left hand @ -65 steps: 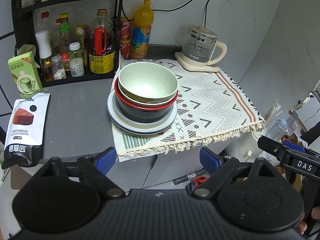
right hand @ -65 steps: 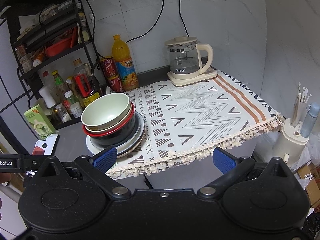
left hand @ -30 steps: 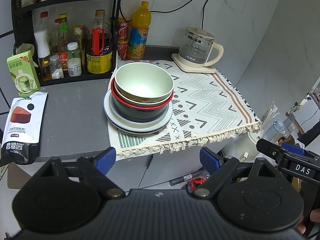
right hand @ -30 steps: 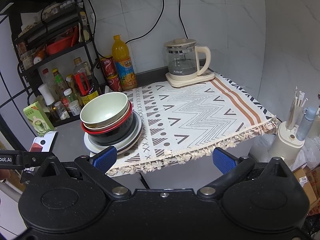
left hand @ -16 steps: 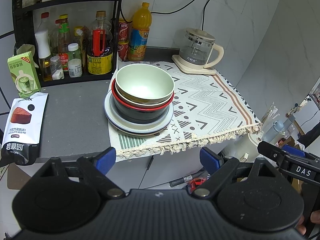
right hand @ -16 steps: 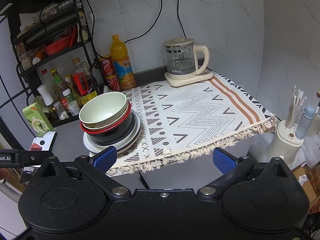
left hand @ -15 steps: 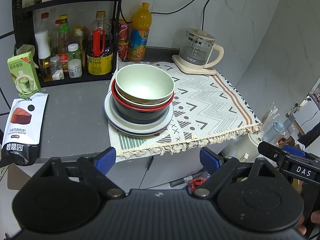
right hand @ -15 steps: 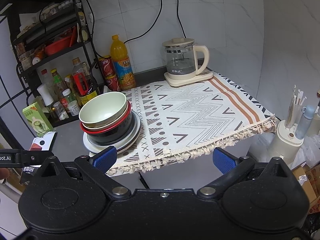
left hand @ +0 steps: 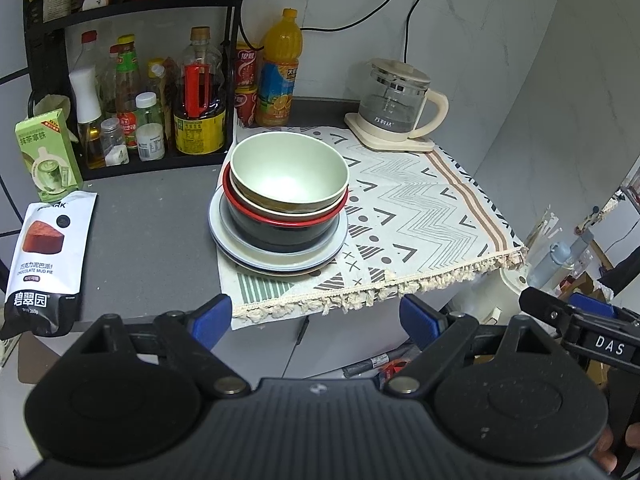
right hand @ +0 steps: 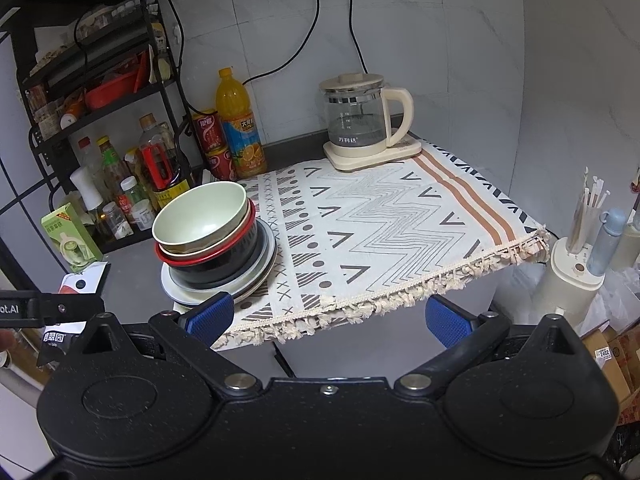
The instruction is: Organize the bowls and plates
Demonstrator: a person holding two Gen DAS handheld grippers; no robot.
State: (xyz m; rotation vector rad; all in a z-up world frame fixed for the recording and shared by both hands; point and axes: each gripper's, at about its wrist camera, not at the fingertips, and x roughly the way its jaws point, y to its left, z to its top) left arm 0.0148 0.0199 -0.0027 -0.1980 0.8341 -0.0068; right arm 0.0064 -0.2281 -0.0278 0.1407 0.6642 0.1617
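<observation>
A pale green bowl (left hand: 286, 178) sits on top of a stack, nested in a red-rimmed black bowl (left hand: 280, 228), on pale plates (left hand: 280, 260). The stack stands on the left edge of a patterned cloth (left hand: 420, 216). It also shows in the right wrist view: green bowl (right hand: 198, 216), black bowl (right hand: 216, 260), plates (right hand: 224, 284). My left gripper (left hand: 316, 322) is open and empty, held off the counter's front edge, short of the stack. My right gripper (right hand: 328, 316) is open and empty, in front of the cloth's fringe.
A glass kettle (left hand: 394, 108) stands at the back right of the cloth. A black rack with bottles (left hand: 160, 100), an orange juice bottle (left hand: 280, 76) and cans stand at the back left. A green carton (left hand: 46, 156) and a snack pouch (left hand: 46, 248) lie left. A white stand (right hand: 576, 268) is right.
Both grippers have drifted only slightly; the view shifts a little. The stack and both sets of fingers are unchanged.
</observation>
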